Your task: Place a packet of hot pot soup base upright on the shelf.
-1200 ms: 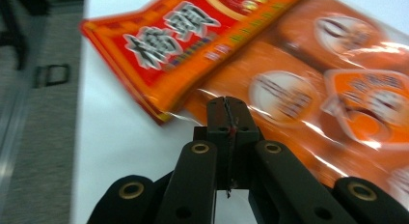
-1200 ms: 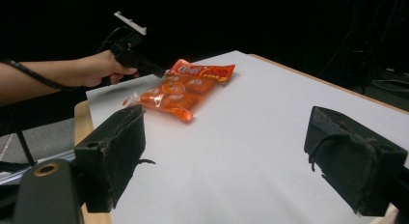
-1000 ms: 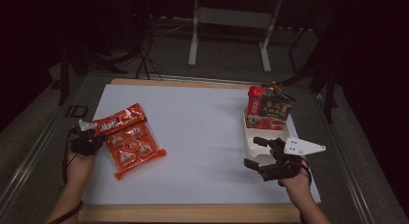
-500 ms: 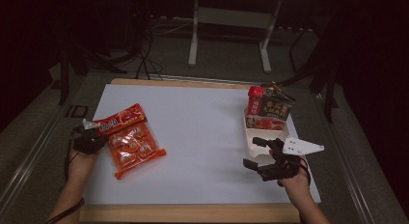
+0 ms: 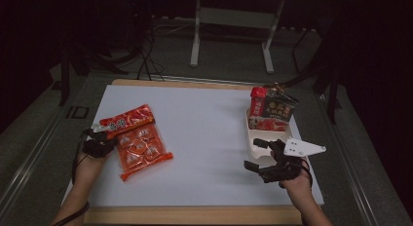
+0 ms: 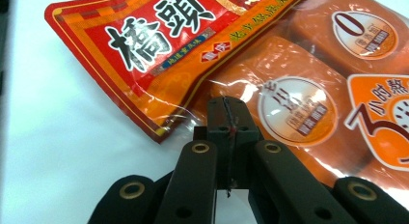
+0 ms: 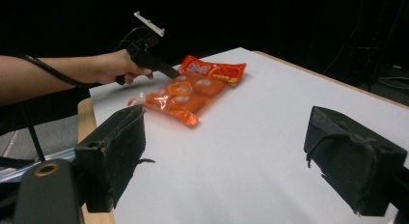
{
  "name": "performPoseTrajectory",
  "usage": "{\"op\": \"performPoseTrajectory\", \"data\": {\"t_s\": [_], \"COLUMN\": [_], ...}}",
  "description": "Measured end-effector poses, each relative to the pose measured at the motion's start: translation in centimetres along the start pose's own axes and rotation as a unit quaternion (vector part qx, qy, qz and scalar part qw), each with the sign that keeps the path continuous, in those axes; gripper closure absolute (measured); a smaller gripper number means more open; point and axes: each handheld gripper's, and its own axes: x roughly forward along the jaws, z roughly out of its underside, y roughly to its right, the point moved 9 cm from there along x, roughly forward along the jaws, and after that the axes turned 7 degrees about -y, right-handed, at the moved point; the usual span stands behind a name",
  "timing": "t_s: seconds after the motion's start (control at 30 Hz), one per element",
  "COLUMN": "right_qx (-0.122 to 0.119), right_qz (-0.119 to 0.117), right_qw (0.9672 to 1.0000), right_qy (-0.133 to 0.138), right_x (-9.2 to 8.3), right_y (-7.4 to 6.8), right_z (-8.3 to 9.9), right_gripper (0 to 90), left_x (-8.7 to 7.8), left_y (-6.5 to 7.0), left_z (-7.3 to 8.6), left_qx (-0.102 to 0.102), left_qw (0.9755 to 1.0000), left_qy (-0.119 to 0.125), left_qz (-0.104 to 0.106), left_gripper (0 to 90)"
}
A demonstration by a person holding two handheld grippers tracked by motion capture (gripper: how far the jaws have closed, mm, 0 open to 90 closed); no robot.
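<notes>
Red packet [image 5: 127, 121]: lies at the left of the white sheet [image 5: 204, 138], its lower edge overlapping the top of the orange packet; in the left gripper view its corner [image 6: 159, 89] sits just above the jaw tips.
Orange packet [image 5: 143, 150]: clear bag of orange sachets, flat on the sheet just below the red one, slanting down to the right.
Left gripper [image 5: 104, 141]: at the left edge of both packets; in its own view [image 6: 226, 118] the jaws are pressed together with no gap, their tips over the clear film of the orange packet. Whether any film is pinched between them cannot be told.
Change, left side: a second ago this gripper sat farther left, at the outer end of the red packet; now it has slid a little to the right and toward the orange packet. The red packet's left end seems to have shifted slightly with it.
Right gripper [image 5: 265, 155]: held in the person's hand [image 5: 294, 179] near the right front of the sheet, jaws spread wide with nothing between them [image 7: 226, 156].
Change, right side: same place and same spread as a second ago.
Tray [image 5: 255, 143]: white, at the right edge of the sheet just beyond the right gripper, with upright food boxes [image 5: 272, 109] at its far end, unmoved.
</notes>
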Motion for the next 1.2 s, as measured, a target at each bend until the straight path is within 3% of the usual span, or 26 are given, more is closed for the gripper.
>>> {"op": "performPoseTrajectory", "data": {"t_s": [0.07, 0.1, 0.13, 0.2, 0.27, 0.3, 0.53, 0.57, 0.6, 0.7, 0.73, 0.8, 0.83, 0.9, 0.93, 0.97, 1.07, 1.2], "right_qx": [0.0, 0.0, 0.0, 0.001, 0.001, 0.0, 0.001, 0.001, 0.001, 0.0, 0.0, -0.001, 0.001, 0.001, 0.001, 0.0, 0.001, 0.001], "right_qz": [0.0, 0.0, 0.0, 0.001, 0.001, 0.002, 0.001, 0.001, -0.001, 0.0, -0.001, -0.001, -0.001, -0.001, -0.001, 0.0, -0.001, -0.001], "right_qw": [1.0, 1.0, 1.0, 1.0, 1.0, 1.0, 1.0, 1.0, 1.0, 1.0, 1.0, 1.0, 1.0, 1.0, 1.0, 1.0, 1.0, 1.0], "right_qy": [0.0, 0.001, 0.002, 0.001, 0.001, 0.001, 0.002, 0.002, 0.003, 0.003, 0.003, 0.003, 0.003, 0.003, 0.005, 0.005, 0.004, 0.004], "right_x": [0.0, -0.1, -0.1, -0.2, -0.2, -0.2, -0.2, -0.2, -0.3, -0.3, -0.3, -0.3, -0.3, -0.3, -0.4, -0.4, -0.4, -0.4], "right_y": [0.0, 0.0, 0.0, 0.1, 0.1, 0.1, 0.1, 0.1, 0.0, 0.0, 0.0, 0.0, 0.1, 0.1, 0.1, 0.1, 0.1, 0.0], "right_z": [0.0, 0.0, 0.0, 0.0, 0.0, 0.0, 0.0, 0.0, 0.0, 0.0, 0.0, 0.0, 0.0, 0.0, 0.0, 0.0, 0.0, 0.0], "right_gripper": [14.4, 14.4, 14.4, 14.4, 14.4, 14.4, 14.4, 14.4, 14.4, 14.4, 14.4, 14.4, 14.4, 14.4, 14.4, 14.4, 14.4, 14.4], "left_x": [0.0, 0.5, 0.7, 1.1, 1.1, 1.5, 2.3, 2.3, 2.5, 2.6, 2.6, 2.7, 2.6, 2.6, 2.5, 2.5, 2.4, 2.4], "left_y": [0.0, 2.1, 2.7, 4.0, 4.0, 5.7, 9.9, 9.9, 11.3, 12.4, 13.6, 14.3, 15.3, 15.3, 17.0, 17.6, 18.7, 19.2], "left_z": [0.0, -0.6, -0.9, -1.3, -1.3, -1.9, -2.9, -2.9, -3.1, -3.3, -3.3, -3.3, -3.3, -3.3, -3.1, -3.0, -2.9, -2.9], "left_qx": [0.0, 0.02, 0.023, 0.036, 0.036, 0.051, 0.09, 0.09, 0.1, 0.111, 0.12, 0.124, 0.137, 0.137, 0.149, 0.153, 0.161, 0.16], "left_qw": [1.0, 0.9997, 0.9996, 0.9991, 0.9991, 0.9981, 0.9939, 0.9939, 0.9923, 0.9906, 0.9885, 0.988, 0.986, 0.986, 0.9831, 0.9821, 0.9796, 0.9792], "left_qy": [0.0, -0.001, -0.001, -0.002, -0.002, -0.003, -0.007, -0.007, -0.01, -0.009, -0.011, -0.014, -0.016, -0.016, -0.018, -0.019, -0.02, -0.021], "left_qz": [0.0, 0.012, 0.016, 0.023, 0.023, 0.033, 0.062, 0.062, 0.072, 0.08, 0.091, 0.091, 0.094, 0.094, 0.105, 0.108, 0.118, 0.123], "left_gripper": [90.0, 90.0, 90.0, 90.0, 90.0, 90.0, 90.0, 90.0, 90.0, 90.0, 90.0, 90.0, 90.0, 90.0, 90.0, 90.0, 90.0, 90.0]}}
